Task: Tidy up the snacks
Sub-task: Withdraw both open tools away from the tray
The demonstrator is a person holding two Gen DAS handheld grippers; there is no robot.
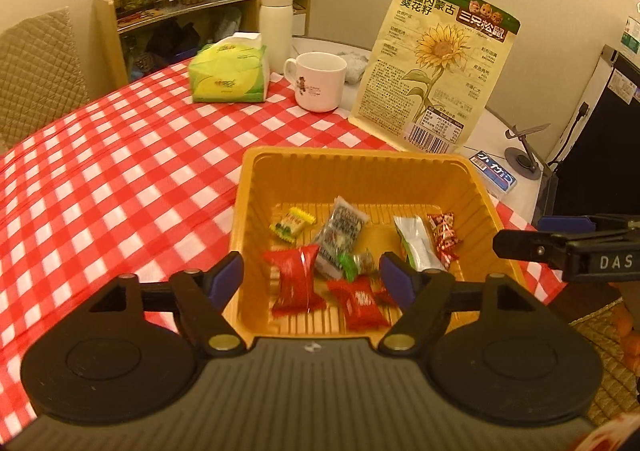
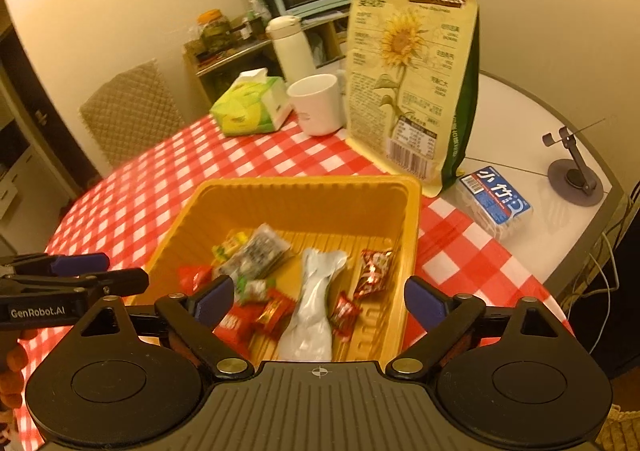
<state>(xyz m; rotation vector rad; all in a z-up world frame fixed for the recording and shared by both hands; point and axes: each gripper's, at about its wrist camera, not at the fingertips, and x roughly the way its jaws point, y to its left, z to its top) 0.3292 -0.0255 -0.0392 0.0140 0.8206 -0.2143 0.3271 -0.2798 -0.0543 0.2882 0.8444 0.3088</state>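
Over the near rim of the yellow tray (image 1: 484, 187), the left wrist view shows the left gripper (image 1: 315, 277) with its fingers (image 1: 226, 275) spread wide and nothing between them. Wrapped snacks lie loose on the tray floor — a red candy (image 1: 295, 278) nearest the left finger, a second red one (image 1: 359, 302) beside it, a grey packet (image 1: 340, 233) further in, a small yellow sweet (image 1: 292, 224) at the back left, and a silver packet (image 1: 418, 241) beside a red-and-white sweet (image 1: 444, 237) on the right. The tray sits on the red-checked bench (image 1: 120, 171), with a sunflower-seed bag (image 1: 436, 67) standing just behind it. The other gripper reaches in from the right edge.

From the right wrist view, the right gripper (image 2: 319, 301) hangs over the same tray (image 2: 412, 235), fingers (image 2: 424, 305) spread apart and empty — the silver packet (image 2: 314, 307) lies below the gap. A white mug (image 2: 318, 105) and a tissue pack (image 2: 252, 107) stand beyond the tray.
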